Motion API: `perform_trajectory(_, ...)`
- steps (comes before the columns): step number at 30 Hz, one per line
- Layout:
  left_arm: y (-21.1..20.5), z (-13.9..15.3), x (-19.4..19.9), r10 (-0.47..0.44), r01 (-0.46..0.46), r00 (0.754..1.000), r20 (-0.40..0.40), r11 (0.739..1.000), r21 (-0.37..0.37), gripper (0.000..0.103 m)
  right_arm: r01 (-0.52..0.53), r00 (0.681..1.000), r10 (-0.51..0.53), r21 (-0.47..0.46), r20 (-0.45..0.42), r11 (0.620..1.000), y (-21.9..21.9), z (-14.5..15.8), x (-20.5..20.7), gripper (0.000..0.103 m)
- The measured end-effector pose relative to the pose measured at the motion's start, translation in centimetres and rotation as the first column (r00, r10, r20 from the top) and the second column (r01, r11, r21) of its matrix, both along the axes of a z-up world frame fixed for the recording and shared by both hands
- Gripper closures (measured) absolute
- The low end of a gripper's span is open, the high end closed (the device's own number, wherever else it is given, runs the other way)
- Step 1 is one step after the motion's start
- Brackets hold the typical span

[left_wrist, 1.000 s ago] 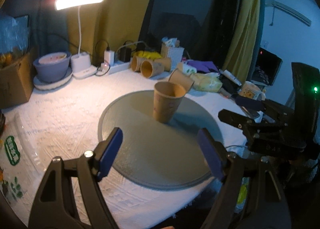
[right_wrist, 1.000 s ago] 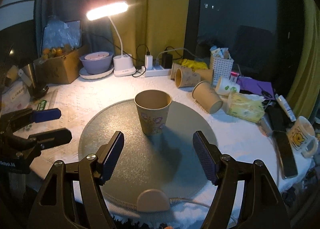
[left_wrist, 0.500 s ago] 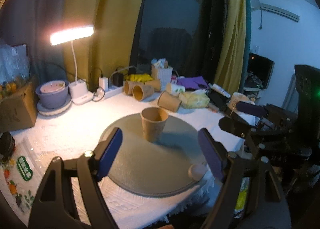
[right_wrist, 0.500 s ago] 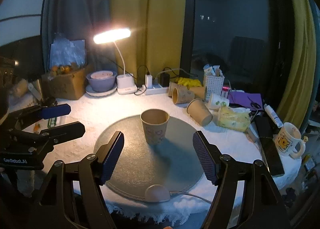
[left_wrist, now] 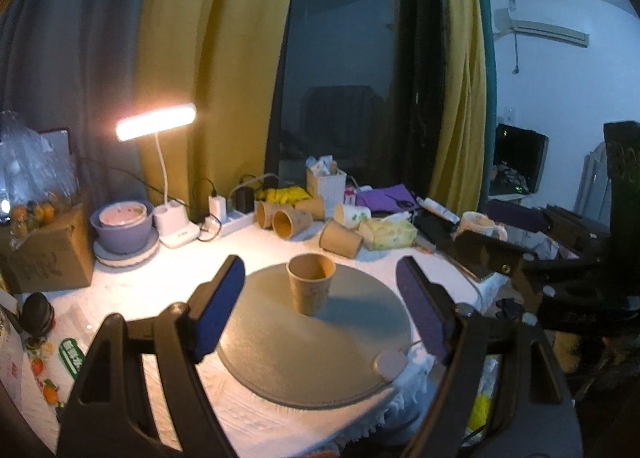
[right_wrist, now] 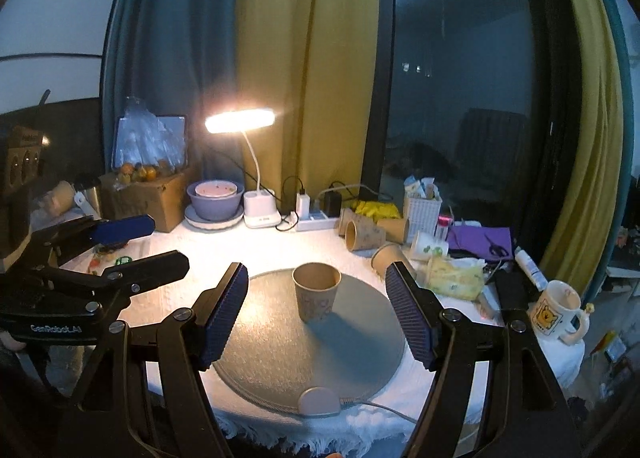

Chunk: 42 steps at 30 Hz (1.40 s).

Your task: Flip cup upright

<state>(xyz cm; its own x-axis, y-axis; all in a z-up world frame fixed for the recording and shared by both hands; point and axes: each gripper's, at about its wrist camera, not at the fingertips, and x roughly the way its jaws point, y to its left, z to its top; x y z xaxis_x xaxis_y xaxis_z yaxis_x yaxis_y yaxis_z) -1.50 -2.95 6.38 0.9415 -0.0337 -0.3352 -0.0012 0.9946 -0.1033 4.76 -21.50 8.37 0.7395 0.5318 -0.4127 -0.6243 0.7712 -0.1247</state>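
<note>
Cup (right_wrist: 316, 291) stands upright on round mat (right_wrist: 280, 358), axis vertical, mouth up; left gripper (left_wrist: 320, 314) and right gripper (right_wrist: 316, 314) both wide open, empty.

Brown paper cup (left_wrist: 311, 283) (right_wrist: 316, 291) upright, mouth up, on round grey mat (left_wrist: 280, 350) (right_wrist: 276, 354).

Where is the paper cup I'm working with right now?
The paper cup stands upright on the round grey mat, centre of both views, in front of the desk lamp.
</note>
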Motion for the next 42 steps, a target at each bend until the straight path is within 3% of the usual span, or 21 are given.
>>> perform_trajectory(10, 0.2, 1.9, -1.7, 0.034, -0.036, 0.997, 0.068, 0.999, 0.024, 0.024, 0.016, 0.999, -0.016, 0.011, 0.028, 1.0, -0.3, 1.8, -1.2, 0.029)
perform_trajectory(18, -0.1, 2.8, -2.3, 0.007, -0.009, 0.994, 0.111, 1.0, 0.015, 0.023, 0.075, 0.996, -0.076, 0.016, 0.055, 0.997, -1.2, 3.1, -2.1, 0.029)
perform_trajectory(21, -0.2, 3.0, -2.4, 0.002, -0.004, 0.993, 0.115, 1.0, 0.018, 0.018, 0.078, 0.995, -0.078, 0.008, 0.057, 0.997, -1.3, 3.1, -2.3, 0.029)
perform_trajectory(42, -0.7, 3.2, -2.8, 0.006, -0.011, 0.993, 0.122, 0.999, 0.037, 0.018, 0.071, 0.996, -0.071, 0.004, 0.054, 0.997, -1.4, 2.9, -2.3, 0.029)
